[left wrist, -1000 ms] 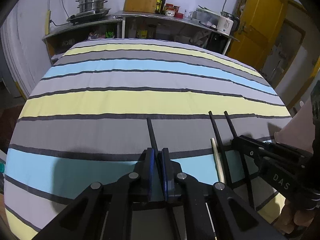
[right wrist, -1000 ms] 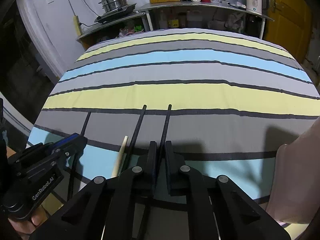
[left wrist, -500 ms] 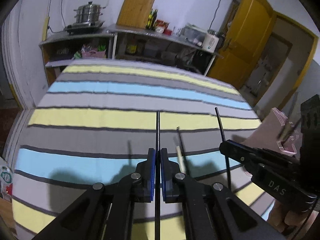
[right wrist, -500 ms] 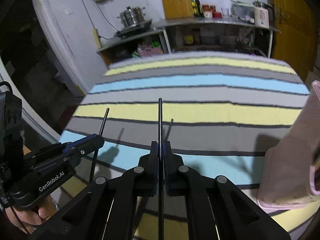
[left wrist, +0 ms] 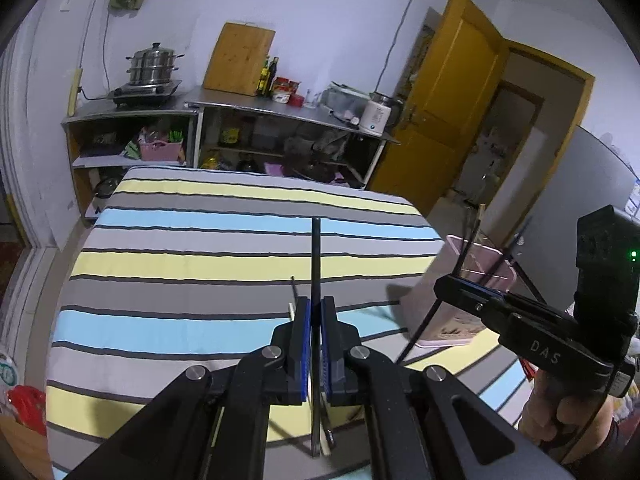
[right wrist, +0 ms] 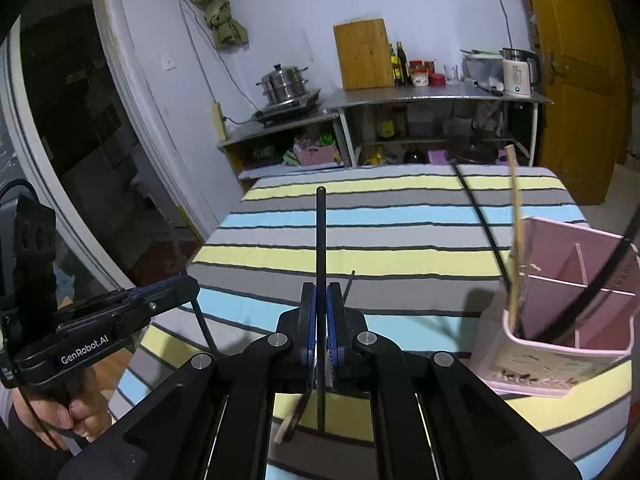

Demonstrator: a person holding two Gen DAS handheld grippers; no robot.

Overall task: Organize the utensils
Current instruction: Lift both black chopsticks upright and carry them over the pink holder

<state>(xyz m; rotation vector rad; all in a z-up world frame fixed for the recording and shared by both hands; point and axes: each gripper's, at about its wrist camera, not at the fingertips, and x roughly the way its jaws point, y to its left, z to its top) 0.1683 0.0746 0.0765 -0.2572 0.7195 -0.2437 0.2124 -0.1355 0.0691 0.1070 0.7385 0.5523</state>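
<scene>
Left gripper [left wrist: 316, 312]: jaws closed on a black chopstick [left wrist: 316, 256], pinched between the blue pads; the stick runs straight ahead past the fingertips and back under the gripper body, clear of the cloth.

Right gripper [right wrist: 321, 300]: jaws have just been closing and now clamp a second black stick [right wrist: 321, 240] between blue pads; that stick stands forward over the cloth and its rear end shows below the body. The right gripper also shows in the left view, at right, held by a hand [left wrist: 560, 412]; the left gripper shows at the left edge of the right view, its grip in the other hand [right wrist: 76, 408].

Loose items beneath the jaws: a pale wooden stick [right wrist: 285, 428] and a dark one lying together on the cloth, partly hidden by the gripper bodies.

Holder [right wrist: 560, 356]: pink, divided box, standing on the right part of the cloth, near the right gripper. One wooden stick [right wrist: 516, 240] and two black sticks lean in it; which compartment each occupies cannot be told.

Cloth [left wrist: 200, 264]: striped grey, yellow, blue, covering the table.

Background: steel shelves with a steamer pot [left wrist: 154, 64], cutting board [left wrist: 239, 60], bottles, jars, white kettle [right wrist: 518, 72]; yellow door [left wrist: 452, 100] at right.
</scene>
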